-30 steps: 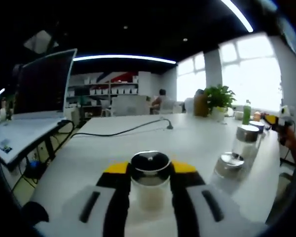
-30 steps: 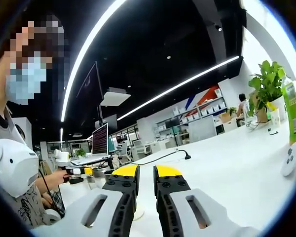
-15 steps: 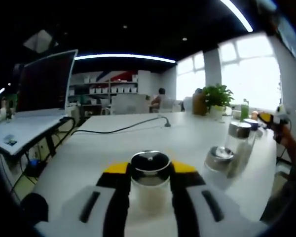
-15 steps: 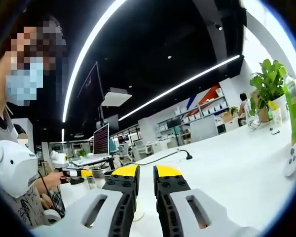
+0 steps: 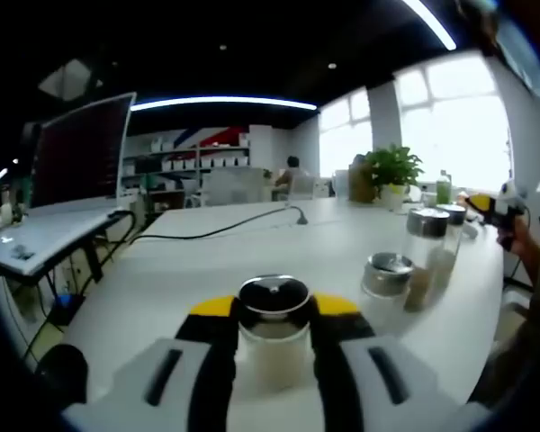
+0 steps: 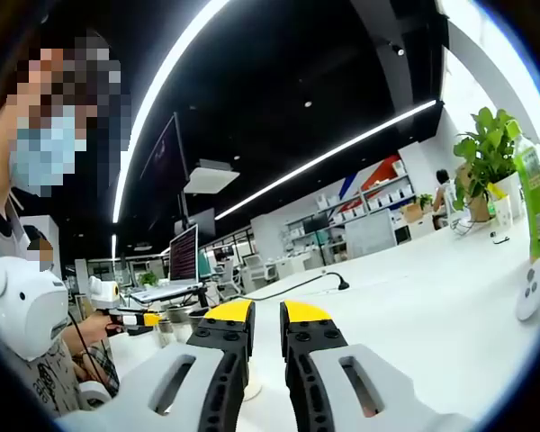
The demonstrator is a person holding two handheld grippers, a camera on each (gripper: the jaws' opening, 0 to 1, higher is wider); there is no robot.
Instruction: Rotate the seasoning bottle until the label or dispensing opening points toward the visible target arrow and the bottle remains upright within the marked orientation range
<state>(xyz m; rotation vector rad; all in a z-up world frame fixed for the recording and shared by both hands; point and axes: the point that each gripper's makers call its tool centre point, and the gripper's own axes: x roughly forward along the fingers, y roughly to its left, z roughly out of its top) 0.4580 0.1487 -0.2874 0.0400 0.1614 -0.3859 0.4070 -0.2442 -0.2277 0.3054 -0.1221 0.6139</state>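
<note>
Nearer jars [image 5: 405, 274], clamped bottle [image 5: 274, 328]

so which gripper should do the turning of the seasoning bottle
Left. The left gripper already has its jaws around the seasoning bottle, upright on the white table. The right gripper is nearly shut on nothing, pointing across the table away from it.

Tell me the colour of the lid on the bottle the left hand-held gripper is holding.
Shiny silver lid, best seen in the left gripper view.
</note>
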